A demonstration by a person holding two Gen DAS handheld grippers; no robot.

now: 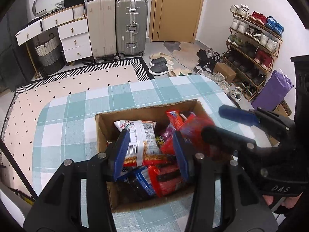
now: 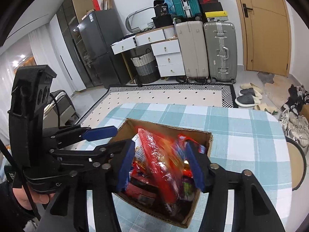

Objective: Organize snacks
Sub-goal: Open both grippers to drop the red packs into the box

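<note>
A cardboard box [image 1: 146,108] of snack packets stands on the checked tablecloth [image 1: 77,116]. My left gripper [image 1: 151,155] hangs over the box's left half, open. A white noodle packet [image 1: 143,139] lies below and between its blue pads, with a gap at the right pad. A blue packet [image 1: 139,179] and red ones lie underneath. My right gripper [image 2: 160,166] is open over the same box [image 2: 168,125], and a blurred red packet [image 2: 160,154] sits loose between its pads. That gripper [image 1: 214,120] also shows at the right of the left wrist view, beside the red packet [image 1: 193,121].
The table's far edge [image 1: 135,83] drops to a dotted rug [image 1: 77,81]. Suitcases [image 1: 131,25], white drawers [image 1: 75,38], a woven basket [image 1: 48,52], a door [image 1: 177,9] and a shoe rack [image 1: 255,44] line the walls. A round stool [image 2: 297,164] stands by the table's right side.
</note>
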